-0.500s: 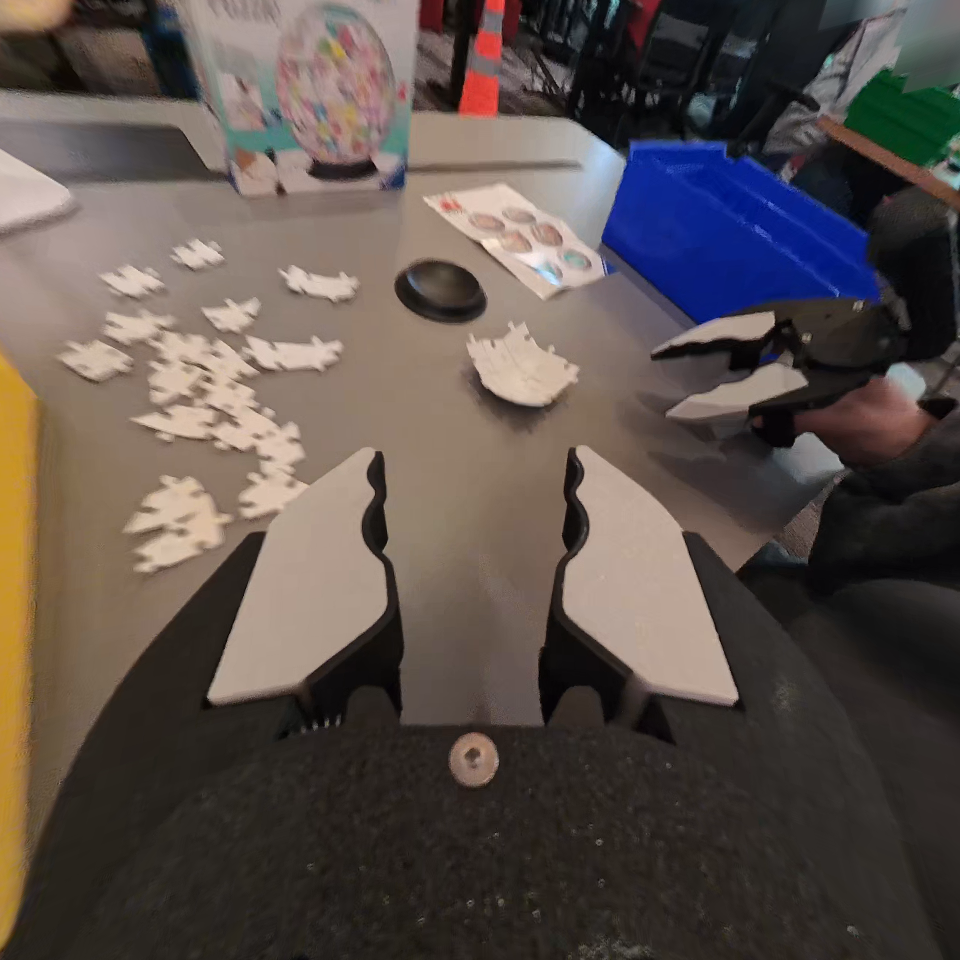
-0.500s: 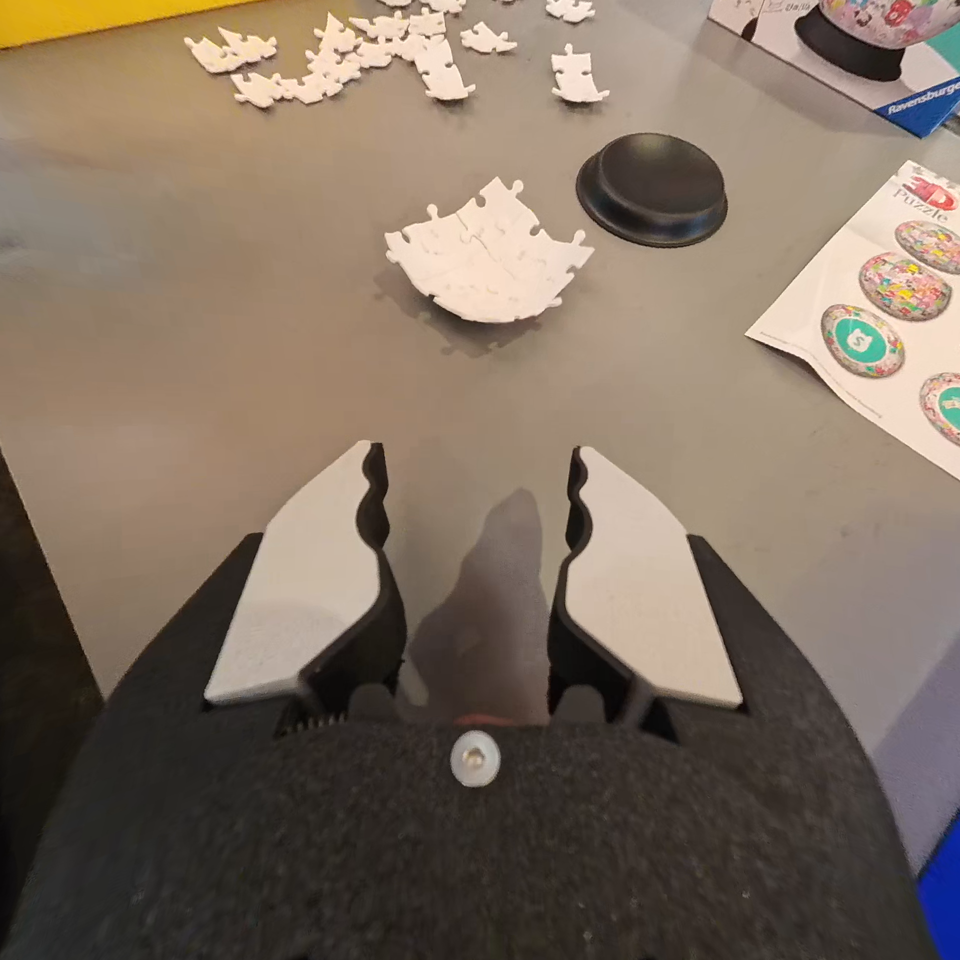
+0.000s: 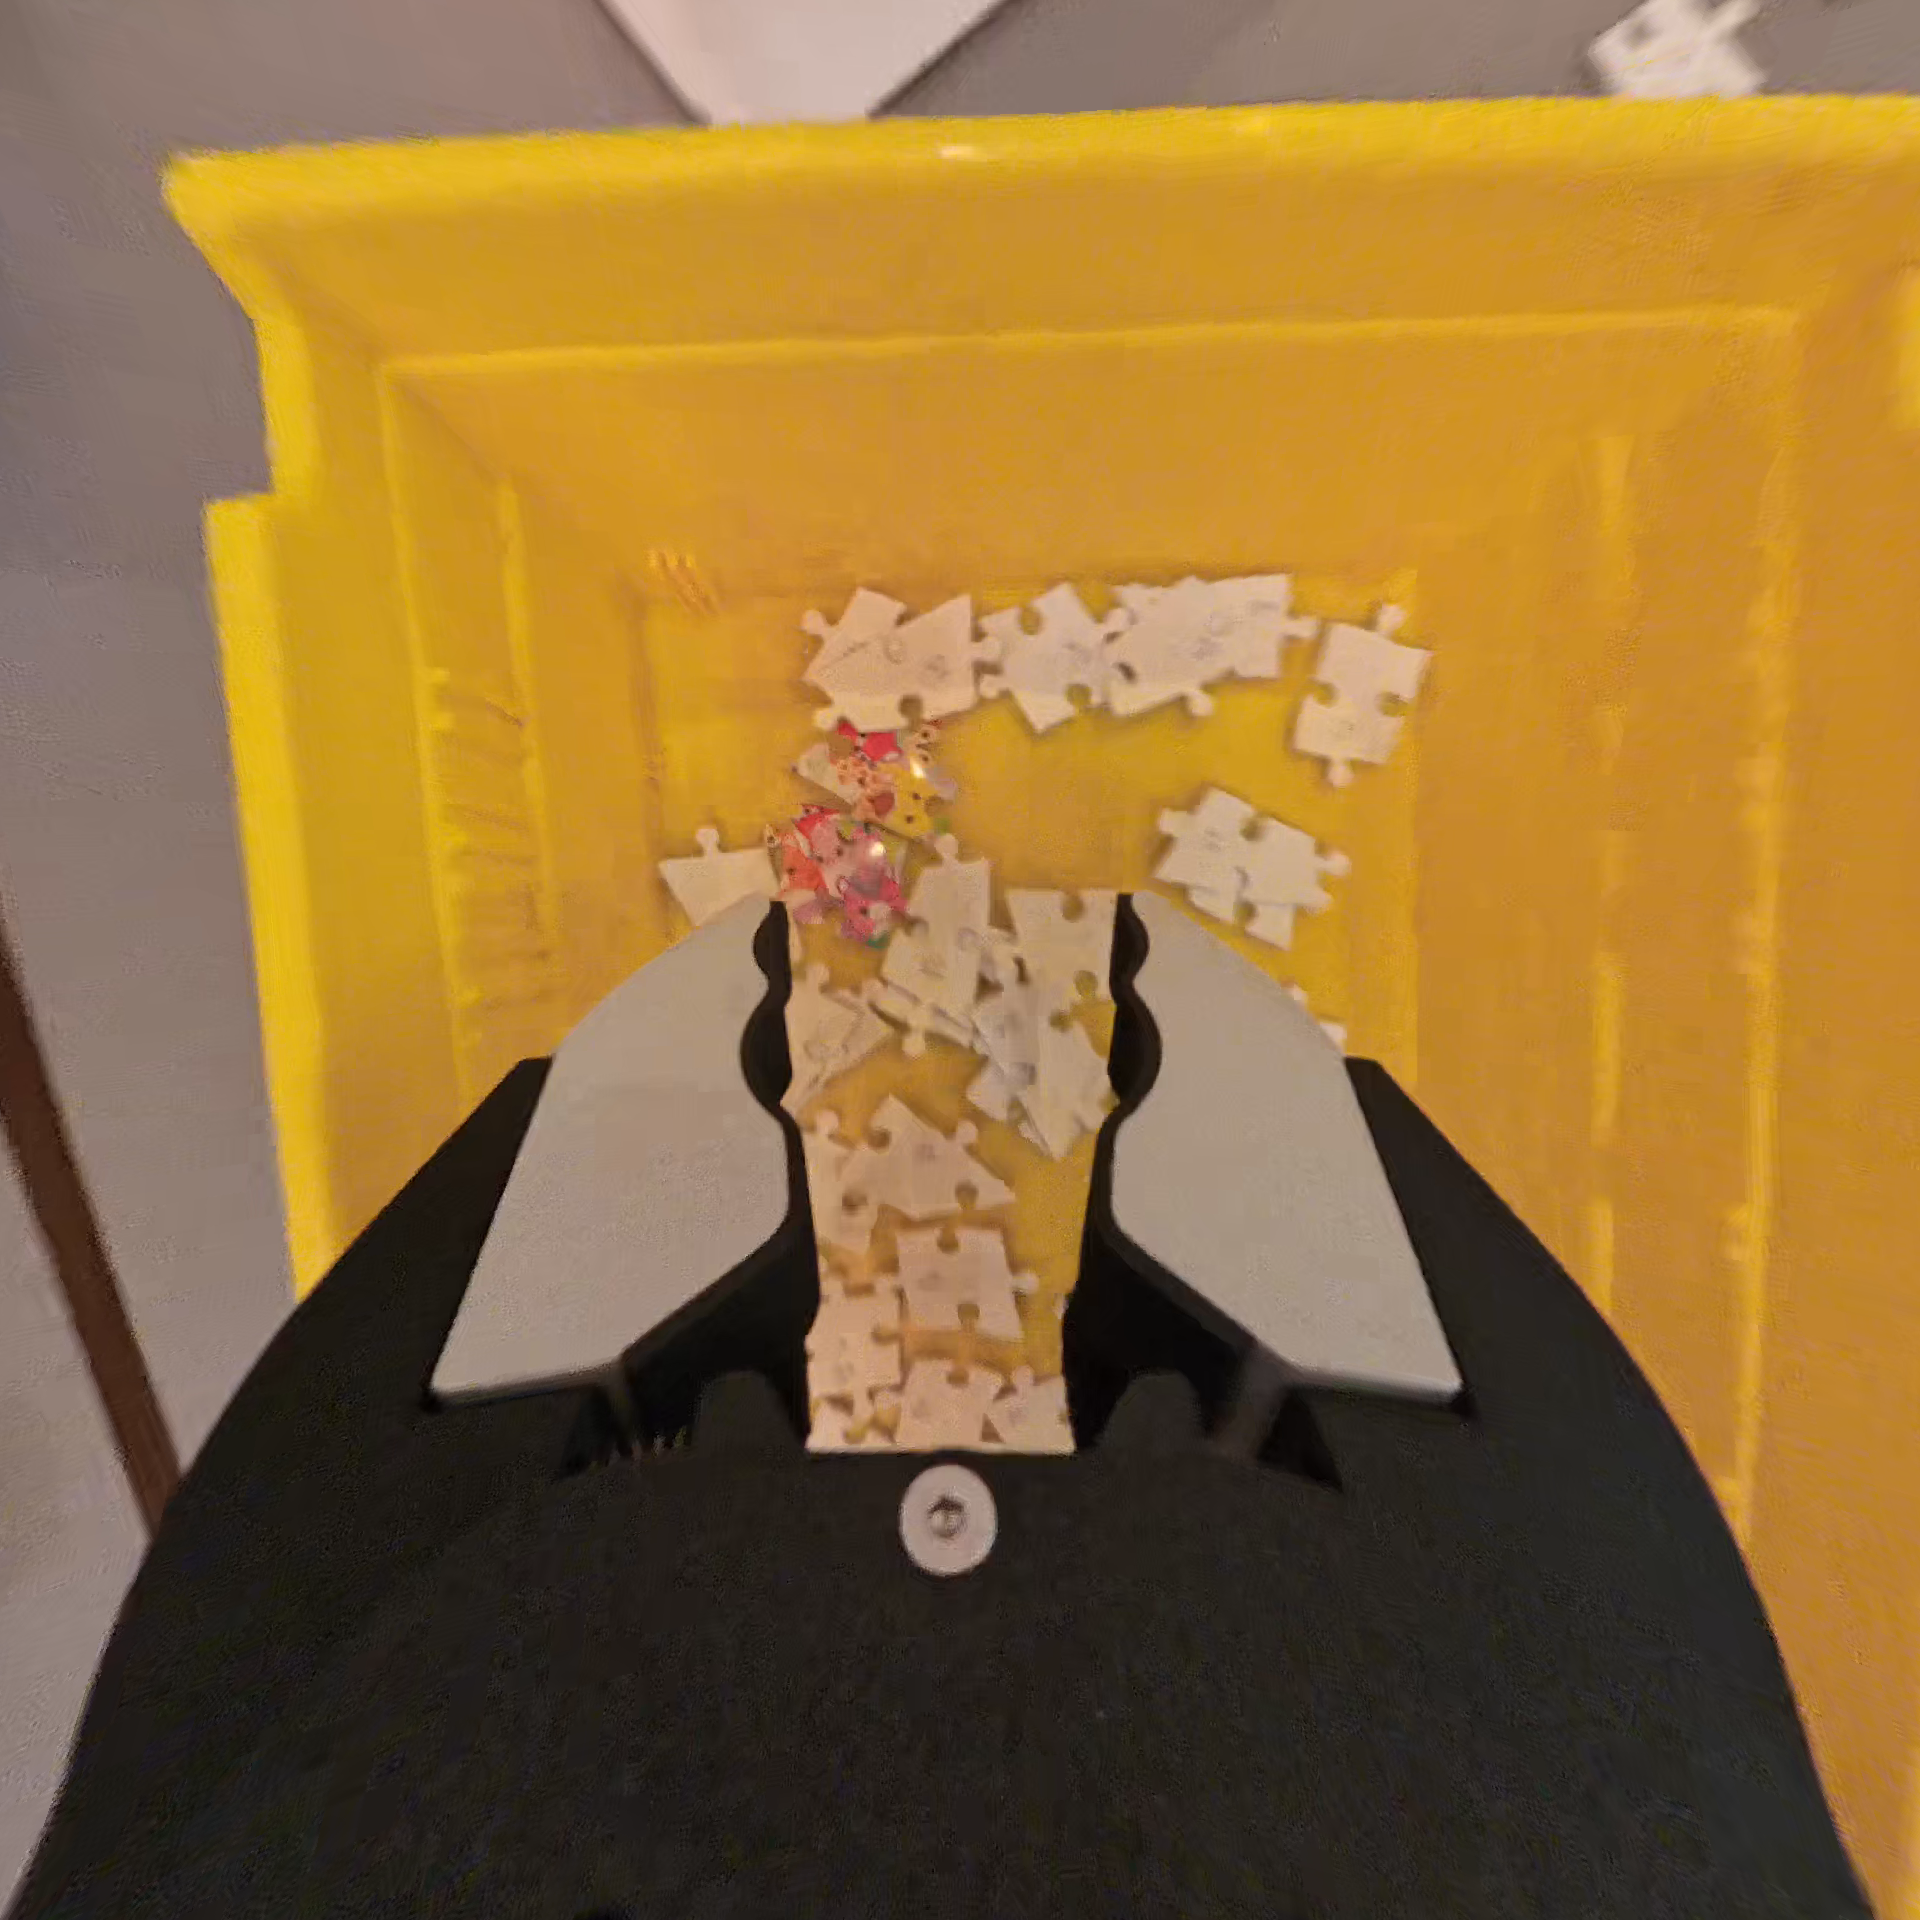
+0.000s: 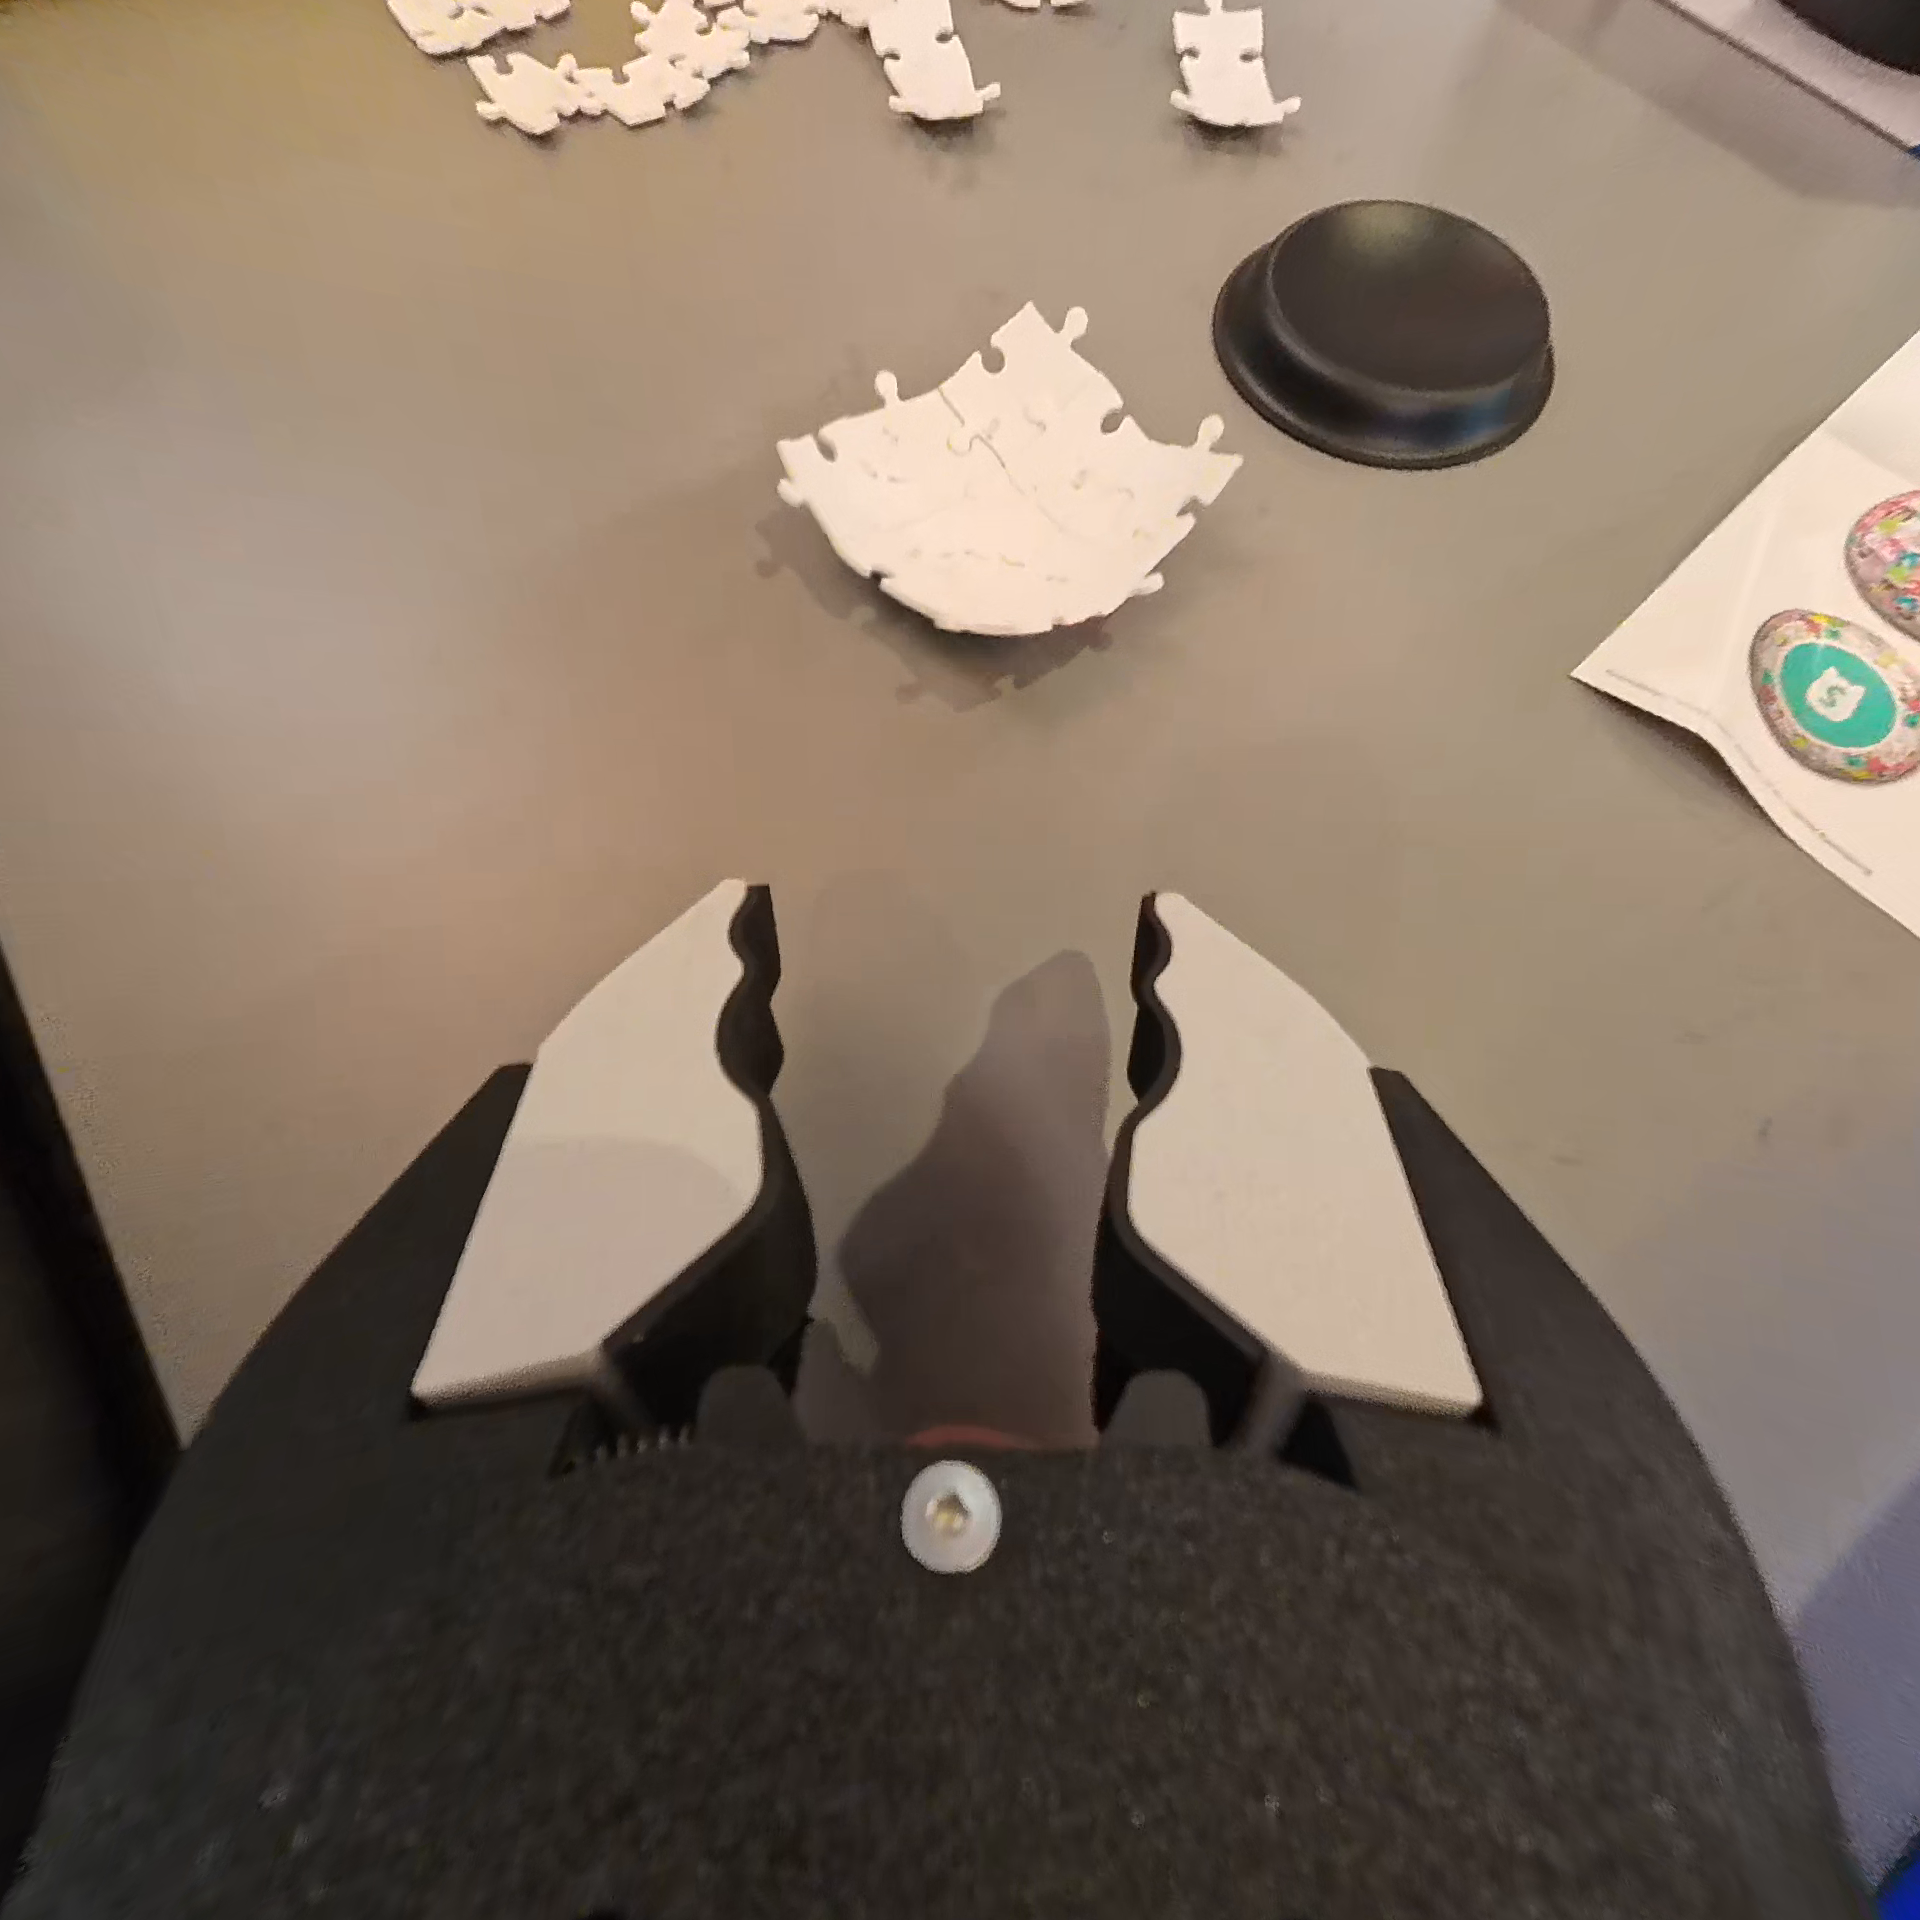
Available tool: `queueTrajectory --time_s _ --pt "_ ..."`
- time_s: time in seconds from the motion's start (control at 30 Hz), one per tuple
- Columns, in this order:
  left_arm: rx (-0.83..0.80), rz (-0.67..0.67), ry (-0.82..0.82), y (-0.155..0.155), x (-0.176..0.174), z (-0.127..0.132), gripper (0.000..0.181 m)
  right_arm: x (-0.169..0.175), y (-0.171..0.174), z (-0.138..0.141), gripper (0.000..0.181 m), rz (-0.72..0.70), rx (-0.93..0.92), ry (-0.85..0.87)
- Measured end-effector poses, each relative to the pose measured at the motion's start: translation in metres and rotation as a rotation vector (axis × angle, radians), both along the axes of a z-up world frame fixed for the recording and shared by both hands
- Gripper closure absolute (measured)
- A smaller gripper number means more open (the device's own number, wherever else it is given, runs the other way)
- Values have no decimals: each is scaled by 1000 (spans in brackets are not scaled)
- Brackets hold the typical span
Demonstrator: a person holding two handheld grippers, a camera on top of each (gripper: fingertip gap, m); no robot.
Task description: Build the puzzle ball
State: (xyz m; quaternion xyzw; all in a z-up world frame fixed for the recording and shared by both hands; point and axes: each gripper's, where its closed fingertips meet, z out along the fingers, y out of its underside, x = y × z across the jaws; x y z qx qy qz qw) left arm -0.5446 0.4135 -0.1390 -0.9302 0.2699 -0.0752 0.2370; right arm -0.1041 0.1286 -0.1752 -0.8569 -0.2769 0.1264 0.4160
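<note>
Now the left gripper point(image 3: 945, 914) hangs over the yellow bin point(image 3: 1039, 312), jaws spread wide with nothing between them, and loose puzzle pieces point(image 3: 935, 1195) lie on the bin floor right below. Best play, I'd say: drop straight down on a piece lying apart from the heap, catch it by an edge, and close gently so it doesn't bend or skid. Most pieces sit white side up; two colourful pieces point(image 3: 862, 831) show printed faces just beyond the fingertips, and more white ones line the far wall of the bin, too overlapped for an exact count. Over to the right gripper point(image 4: 945, 904), equally wide apart and empty, low over the grey table point(image 4: 312, 623). Past it sits the puzzle ball so far, one curved white shell point(image 4: 997, 509) of joined pieces, well short of a sphere. Just right of the shell, one black round stand point(image 4: 1382, 332); farther right, one picture sheet point(image 4: 1787, 686). Beyond the shell, scattered white pieces point(image 4: 935, 62) run off the frame, at least five clumps.
</note>
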Motion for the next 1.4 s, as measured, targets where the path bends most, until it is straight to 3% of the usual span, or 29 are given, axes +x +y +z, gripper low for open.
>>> queueTrajectory --time_s 0.1,0.27,0.33,0.4,0.6,0.67,0.73,0.9,1.0,1.23,1.4 --pt "-113 -7 0 21 10 -22 123 0 1 -4 117 2 -27 -3" --pt "-205 -98 207 28 -2 -53 123 2 2 -3 119 -1 -41 27" --pt "-220 -110 185 27 2 -54 131 3 2 -2 119 0 -43 45" --pt "-217 -120 204 27 0 -54 154 2 2 -1 120 3 -45 56" --pt "-214 -140 152 15 0 -48 154 1 1 0 120 13 -41 59" --pt "-187 -138 60 7 3 -30 154 1 0 1 120 14 -34 59" --pt "-140 -144 -119 -3 14 3 154 0 0 4 121 16 -27 59" --pt "-137 -320 -963 -74 78 130 154 -13 5 23 123 44 22 76" --pt "-211 -467 -1272 -126 107 178 155 -36 9 53 124 108 88 125" --pt "-392 -709 -1513 -214 173 223 155 -87 -6 120 131 326 215 228" --pt "-501 -820 -1570 -255 212 228 155 -95 -20 148 134 360 258 326"
